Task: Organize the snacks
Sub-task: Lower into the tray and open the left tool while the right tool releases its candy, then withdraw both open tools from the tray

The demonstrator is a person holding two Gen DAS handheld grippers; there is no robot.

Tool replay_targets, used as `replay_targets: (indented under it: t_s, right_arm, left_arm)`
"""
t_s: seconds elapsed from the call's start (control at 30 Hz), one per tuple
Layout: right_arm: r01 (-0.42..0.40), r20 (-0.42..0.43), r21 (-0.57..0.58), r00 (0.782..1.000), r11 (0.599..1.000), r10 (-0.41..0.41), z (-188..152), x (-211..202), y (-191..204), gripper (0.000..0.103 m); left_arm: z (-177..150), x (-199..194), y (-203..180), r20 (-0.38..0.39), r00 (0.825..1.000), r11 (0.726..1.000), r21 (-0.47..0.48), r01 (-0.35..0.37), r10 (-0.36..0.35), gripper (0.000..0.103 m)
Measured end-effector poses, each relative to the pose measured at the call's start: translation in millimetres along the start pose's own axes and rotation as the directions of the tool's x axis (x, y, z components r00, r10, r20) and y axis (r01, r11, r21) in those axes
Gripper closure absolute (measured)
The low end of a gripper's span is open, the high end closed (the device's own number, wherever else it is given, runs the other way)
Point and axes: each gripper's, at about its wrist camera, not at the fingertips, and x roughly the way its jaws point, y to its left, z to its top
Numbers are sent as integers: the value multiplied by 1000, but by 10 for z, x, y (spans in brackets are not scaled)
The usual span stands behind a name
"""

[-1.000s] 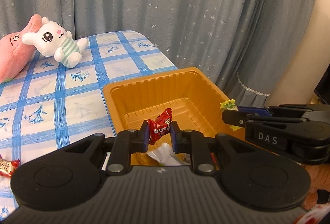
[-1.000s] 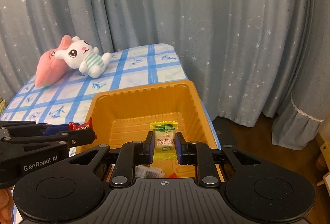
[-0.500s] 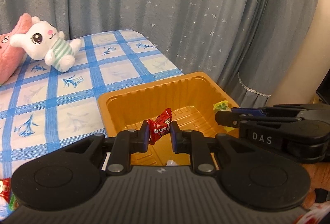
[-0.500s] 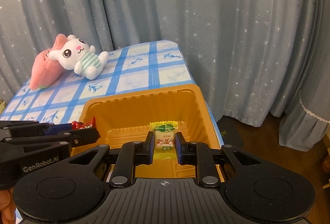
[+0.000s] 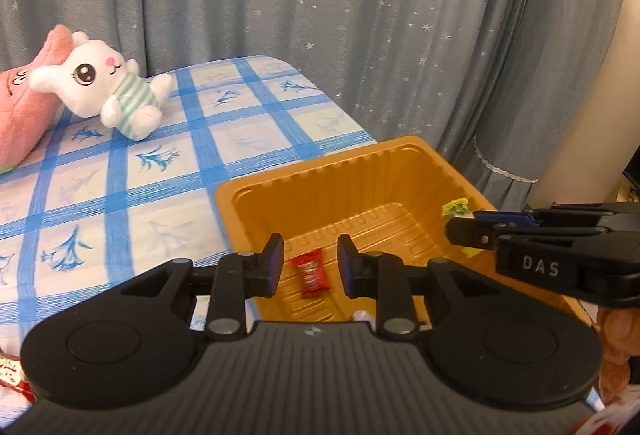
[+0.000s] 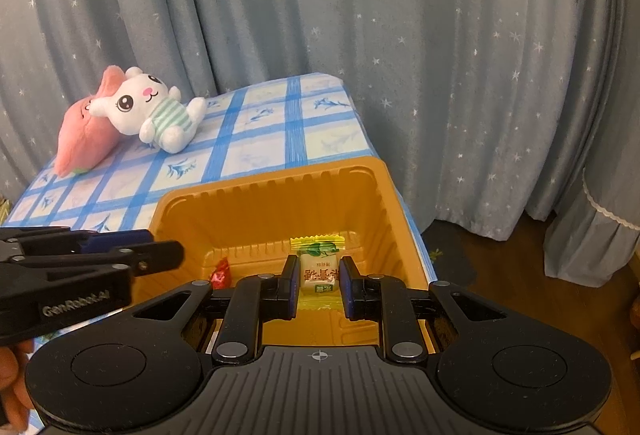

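Now | left tongs [image 5: 310,267] just parted, red candy [image 5: 311,272] loose below | right tongs [image 6: 319,282] clamp yellow candy [image 6: 319,271]

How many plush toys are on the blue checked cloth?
2: a white bunny at the far left corner of the checked cloth, lying against a pink plush behind it. None appears hidden.

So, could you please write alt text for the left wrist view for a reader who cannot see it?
The left gripper, its jaws just opened, hovers over an orange plastic tray with a red candy loose between the fingers. At right, the right gripper holds a yellow-green candy; a white bunny plush lies on the blue checked tablecloth.
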Motion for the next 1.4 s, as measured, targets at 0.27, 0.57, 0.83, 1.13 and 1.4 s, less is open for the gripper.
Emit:
replay_targets:
  t_s: [0.27,0.57,0.83,1.13,1.4]
  right_arm:
    - [-23,2,7,1000,1000,23,52,8,87,82]
    - [-93,94,85,992,992,85,148,-85,25,35]
    - [-39,80,67,996,997,33,112,-207,44,35]
    - [-17,76,49,997,999,13,30,-468,159,35]
    - [-20,72,47,997,999,17,-93,-756,237,35]
  left_arm:
    - [-37,-109,88,6,1000,1000,-14,-5,5,78]
    - [-97,-188,153,7,1000,999,-31,-8,8,71]
    - [-172,-302,165,-1,1000,999,-39,-18,18,69]
    - [-238,-576,128,7,999,998,-56,-31,31,45]
    - [-315,-901,51,39,998,998,-49,-47,49,17]
